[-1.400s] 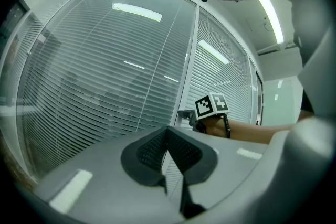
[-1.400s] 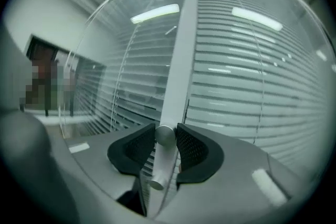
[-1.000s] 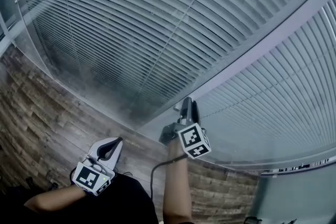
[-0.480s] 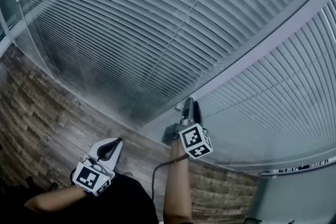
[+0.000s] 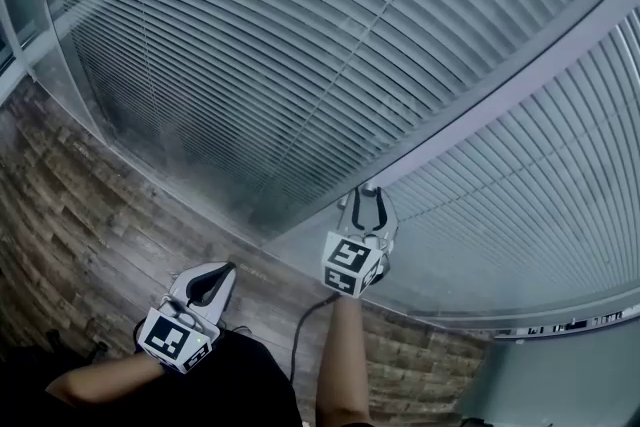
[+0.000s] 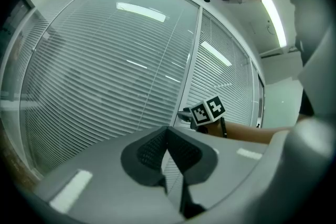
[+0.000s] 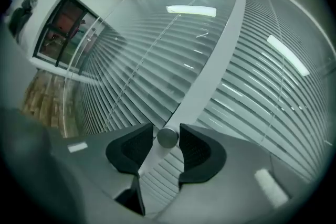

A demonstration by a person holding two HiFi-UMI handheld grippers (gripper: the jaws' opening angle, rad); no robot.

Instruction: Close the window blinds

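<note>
Rolled a good part of a turn since a second ago, the right gripper [image 5: 369, 200] now shows a different face of its marker cube [image 5: 350, 263] to the head view, and its jaws have just been opening.

The window blinds [image 5: 250, 65] hang behind glass in two panels, one to the left and one to the right of a pale upright frame post [image 5: 520, 55]. Their slats lie close together and show little gap, but whether they are fully shut cannot be told.

A small round metal knob [image 7: 167, 137] sticks out of the post towards the person. It sits between the right gripper's dark pads, which stand released on either side of it, not squeezing.

The left gripper [image 5: 222, 270] is held near the person, low and to the left, well apart from the knob, with its jaws closed together on nothing.

A wood-plank surface [image 5: 70, 205] runs below the glass.

The step in hand looks like turning the knob in stages to tilt the slats, with the gripper letting go after one twist. The next move likely calls for rolling the wrist back, clamping the knob squarely again and twisting once more, if the slats still need it.
</note>
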